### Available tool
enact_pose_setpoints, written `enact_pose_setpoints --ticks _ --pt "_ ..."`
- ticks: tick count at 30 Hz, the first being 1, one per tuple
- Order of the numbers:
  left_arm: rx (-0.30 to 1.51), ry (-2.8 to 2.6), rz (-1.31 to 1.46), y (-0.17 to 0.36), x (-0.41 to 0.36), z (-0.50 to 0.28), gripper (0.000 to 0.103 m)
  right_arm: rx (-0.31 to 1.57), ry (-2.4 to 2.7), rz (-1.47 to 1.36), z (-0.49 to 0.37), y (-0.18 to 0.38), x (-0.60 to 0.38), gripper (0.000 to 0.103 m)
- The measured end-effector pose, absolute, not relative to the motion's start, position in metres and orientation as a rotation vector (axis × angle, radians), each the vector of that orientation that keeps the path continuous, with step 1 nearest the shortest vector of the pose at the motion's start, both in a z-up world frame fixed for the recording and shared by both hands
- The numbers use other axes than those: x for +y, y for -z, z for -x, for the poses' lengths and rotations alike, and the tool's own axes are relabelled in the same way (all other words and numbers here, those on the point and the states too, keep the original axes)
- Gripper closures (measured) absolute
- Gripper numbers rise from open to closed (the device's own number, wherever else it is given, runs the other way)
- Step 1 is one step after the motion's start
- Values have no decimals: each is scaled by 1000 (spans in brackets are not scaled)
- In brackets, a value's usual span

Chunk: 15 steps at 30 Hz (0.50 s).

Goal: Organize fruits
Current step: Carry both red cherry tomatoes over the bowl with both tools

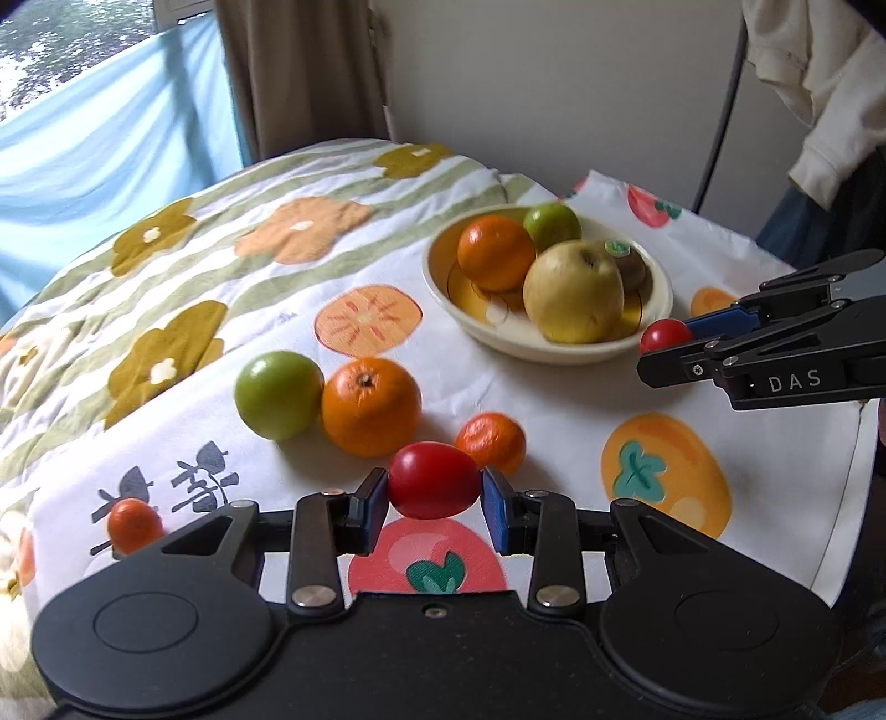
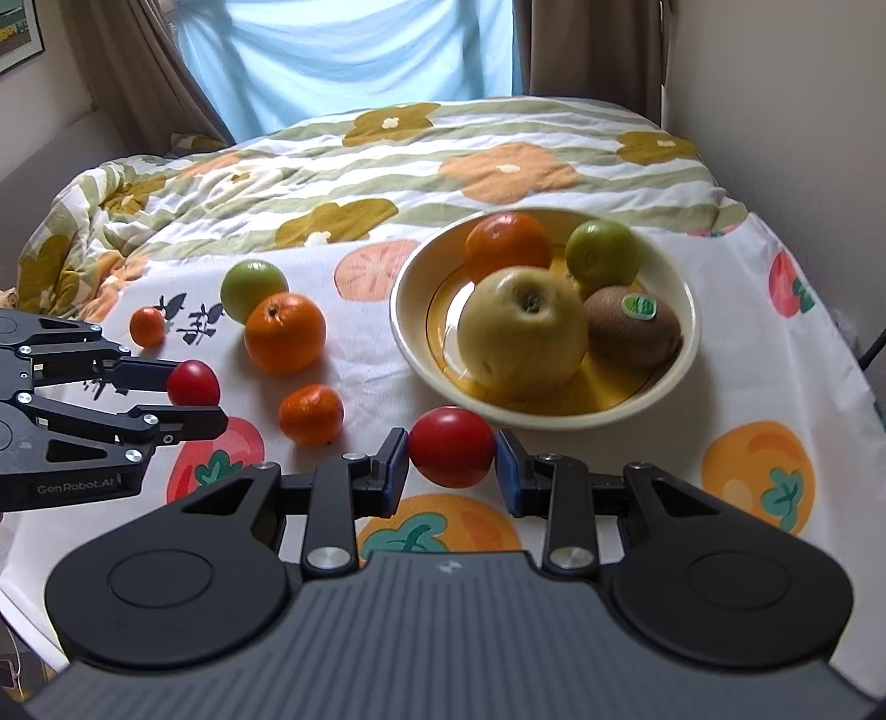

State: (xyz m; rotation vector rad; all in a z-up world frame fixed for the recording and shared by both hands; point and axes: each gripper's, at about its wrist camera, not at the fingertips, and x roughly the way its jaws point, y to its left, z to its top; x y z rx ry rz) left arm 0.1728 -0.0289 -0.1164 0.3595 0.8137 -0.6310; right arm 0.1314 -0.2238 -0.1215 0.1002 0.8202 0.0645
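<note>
The left gripper (image 1: 433, 493) pinches a red tomato (image 1: 433, 479) between its blue pads (image 1: 370, 510), the fruit sitting right at the fingertips and clear of the printed cloth (image 1: 554, 399) below. The right gripper (image 2: 452, 468) likewise grips a second red tomato (image 2: 451, 446) between its own blue pads (image 2: 512, 476), held just in front of the near rim of the bowl (image 2: 684, 343). In the left wrist view the right gripper comes in from the right edge with that tomato at its tips, just beside the bowl's right rim.

Just beyond the left gripper's tomato lies a small mandarin (image 1: 491, 442), close behind it. To its left sits a large orange (image 1: 370, 406), touching a green fruit (image 1: 278, 394) on its far left side. A tiny mandarin (image 1: 134, 525) lies apart from these, near the left gripper's left finger linkage, by the dark printed characters on the cloth.

Farther on, the cream bowl holds four fruits: a big yellow apple (image 2: 523, 332) at the front, a brown kiwi (image 2: 634, 328) with a green sticker to its right and touching it, an orange (image 2: 506, 243) behind the apple, and a green fruit in the bowl (image 2: 602, 250) at the back right.

Beyond the cloth spreads a floral quilt (image 2: 387, 166), and behind that hang a pale blue curtain (image 2: 343, 55) and brown drapes (image 2: 587, 44).
</note>
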Motion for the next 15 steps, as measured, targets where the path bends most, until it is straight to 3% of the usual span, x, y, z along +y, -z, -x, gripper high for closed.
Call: enact_pose_setpoints --ticks 15 --pt "747 526 -260 64 -97 -155 64 751 -113 -62 -132 75 -294 54"
